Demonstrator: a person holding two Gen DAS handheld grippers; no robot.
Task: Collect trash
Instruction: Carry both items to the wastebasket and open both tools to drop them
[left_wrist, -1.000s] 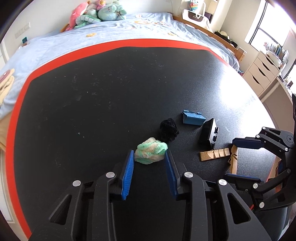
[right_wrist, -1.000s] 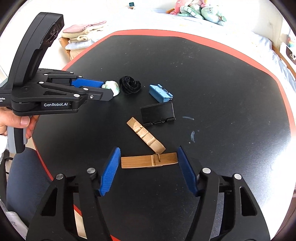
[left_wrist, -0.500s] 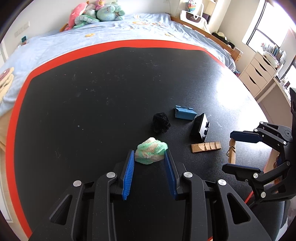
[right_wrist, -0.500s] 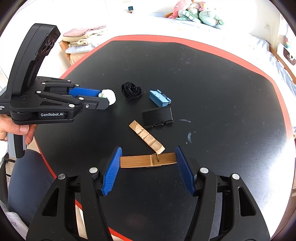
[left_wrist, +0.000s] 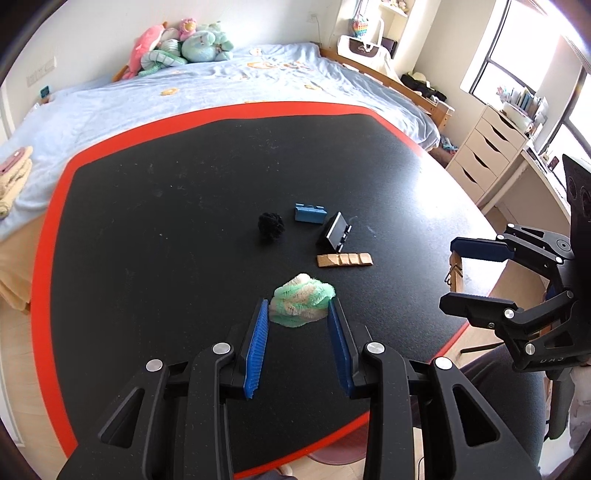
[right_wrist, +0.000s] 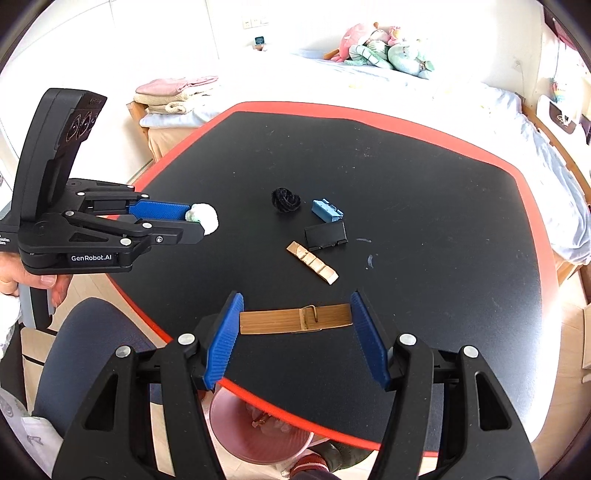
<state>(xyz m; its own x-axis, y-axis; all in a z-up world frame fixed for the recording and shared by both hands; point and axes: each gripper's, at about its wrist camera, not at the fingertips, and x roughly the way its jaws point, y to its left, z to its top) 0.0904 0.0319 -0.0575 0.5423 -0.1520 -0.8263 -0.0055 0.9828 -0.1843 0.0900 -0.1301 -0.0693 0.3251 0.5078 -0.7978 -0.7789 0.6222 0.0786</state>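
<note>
Left wrist view: the left gripper (left_wrist: 298, 310) clasps a crumpled green-and-white mesh wad (left_wrist: 301, 304) between its blue ribbed pads, raised near the front edge of the black table with a red border (left_wrist: 147, 229). Beyond lie a black fuzzy ball (left_wrist: 270, 226), a small blue plastic clip (left_wrist: 310, 213), a black binder clip (left_wrist: 335, 232) and a pale notched wooden strip (left_wrist: 344, 259), all apart from one another. The right gripper (left_wrist: 452, 275) appears at the right margin.

Right wrist view: the right gripper (right_wrist: 296, 314) holds a brown bamboo clothespin (right_wrist: 295, 318) endwise between its pads above the table's near edge. Directly below, on the floor, a pink translucent waste bin (right_wrist: 258, 439) contains a few scraps, too indistinct to identify
</note>
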